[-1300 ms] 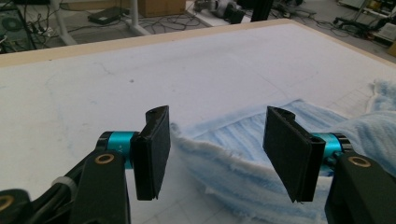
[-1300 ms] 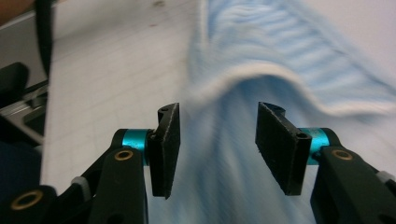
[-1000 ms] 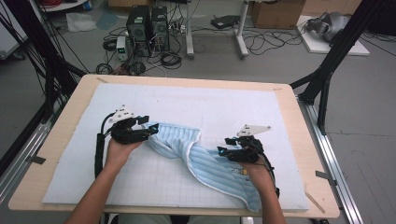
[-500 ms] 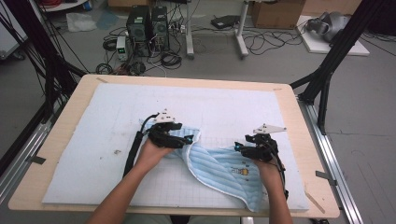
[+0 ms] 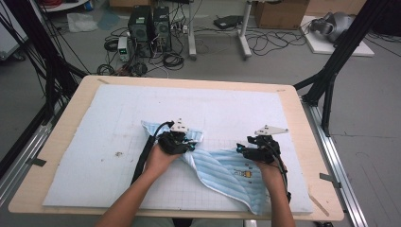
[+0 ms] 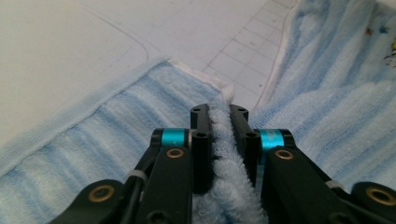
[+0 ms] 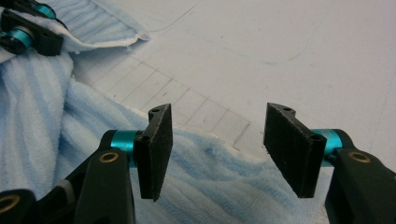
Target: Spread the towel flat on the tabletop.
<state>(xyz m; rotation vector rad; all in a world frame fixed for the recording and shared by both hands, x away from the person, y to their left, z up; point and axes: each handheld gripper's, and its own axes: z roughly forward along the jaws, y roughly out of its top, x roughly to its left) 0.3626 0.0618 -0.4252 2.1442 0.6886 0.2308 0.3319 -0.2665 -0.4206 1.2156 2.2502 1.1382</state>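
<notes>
Dragged toward frame centre, the left tongs (image 5: 189, 142) clamp the striped towel (image 5: 222, 172), folding it; right tongs (image 5: 242, 150) gape open.

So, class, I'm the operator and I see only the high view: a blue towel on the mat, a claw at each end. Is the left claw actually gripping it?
Observer: Yes. The left claw is shut on a ridge of the towel, pinched between its jaws.
Operator: And the right one?
Observer: The right claw is open, with the towel's white-trimmed edge lying in the gap between its jaws.
Operator: What's beyond that edge?
Observer: Bare mat with printed grid lines.
</notes>
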